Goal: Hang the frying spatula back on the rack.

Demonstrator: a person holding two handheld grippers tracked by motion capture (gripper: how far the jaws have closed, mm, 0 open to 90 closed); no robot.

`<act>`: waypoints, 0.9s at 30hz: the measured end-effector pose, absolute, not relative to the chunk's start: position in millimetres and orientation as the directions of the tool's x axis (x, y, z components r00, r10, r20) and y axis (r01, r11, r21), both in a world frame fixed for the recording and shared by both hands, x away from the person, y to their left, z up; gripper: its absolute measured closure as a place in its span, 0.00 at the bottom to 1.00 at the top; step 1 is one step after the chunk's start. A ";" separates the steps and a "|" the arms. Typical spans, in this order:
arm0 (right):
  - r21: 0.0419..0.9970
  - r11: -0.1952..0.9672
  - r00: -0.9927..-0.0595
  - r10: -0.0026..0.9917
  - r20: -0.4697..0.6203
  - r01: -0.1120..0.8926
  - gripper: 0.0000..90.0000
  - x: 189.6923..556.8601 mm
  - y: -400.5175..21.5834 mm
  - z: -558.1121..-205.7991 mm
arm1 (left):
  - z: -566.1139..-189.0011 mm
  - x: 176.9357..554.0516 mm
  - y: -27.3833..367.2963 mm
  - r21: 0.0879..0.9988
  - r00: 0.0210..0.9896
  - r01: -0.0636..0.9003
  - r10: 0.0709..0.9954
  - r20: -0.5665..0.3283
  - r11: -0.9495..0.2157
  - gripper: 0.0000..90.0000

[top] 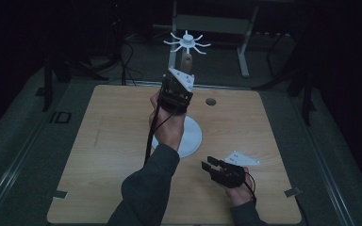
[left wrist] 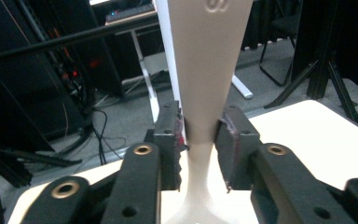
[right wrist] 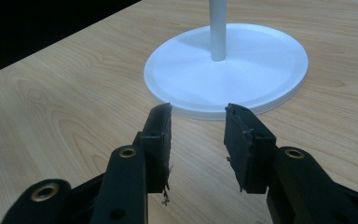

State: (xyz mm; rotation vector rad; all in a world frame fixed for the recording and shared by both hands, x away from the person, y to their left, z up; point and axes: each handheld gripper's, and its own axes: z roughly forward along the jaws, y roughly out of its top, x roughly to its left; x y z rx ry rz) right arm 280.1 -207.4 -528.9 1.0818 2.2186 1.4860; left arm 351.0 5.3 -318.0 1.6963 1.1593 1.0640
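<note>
The left gripper (left wrist: 200, 140) is raised at the stand (top: 187, 136) in mid-table, its pads flanking the beige tapered piece (left wrist: 208, 70) on the pole, barely touching, likely to steady or release it. The right gripper (right wrist: 198, 140) rests nearby, jaws apart and empty, keeping clear.
</note>
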 end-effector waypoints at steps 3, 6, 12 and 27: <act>0.875 0.204 -0.690 0.700 0.184 0.440 0.68 280.7 -206.8 -530.5 | -313.4 347.9 4.6 0.935 0.228 0.253 0.954 0.192 -0.248 0.81; 0.874 0.208 -0.691 0.700 0.181 0.439 0.68 280.8 -206.5 -531.4 | -312.2 352.5 6.2 0.936 0.244 0.266 0.955 0.167 -0.232 0.81; 0.875 0.206 -0.691 0.700 0.180 0.438 0.68 280.9 -207.9 -531.4 | -313.3 358.7 14.9 0.941 0.295 0.283 0.950 0.100 -0.187 0.80; 0.869 0.207 -0.682 0.708 0.184 0.449 0.64 281.4 -209.2 -532.9 | -320.3 332.3 31.8 0.967 0.366 0.185 0.926 0.098 -0.176 0.30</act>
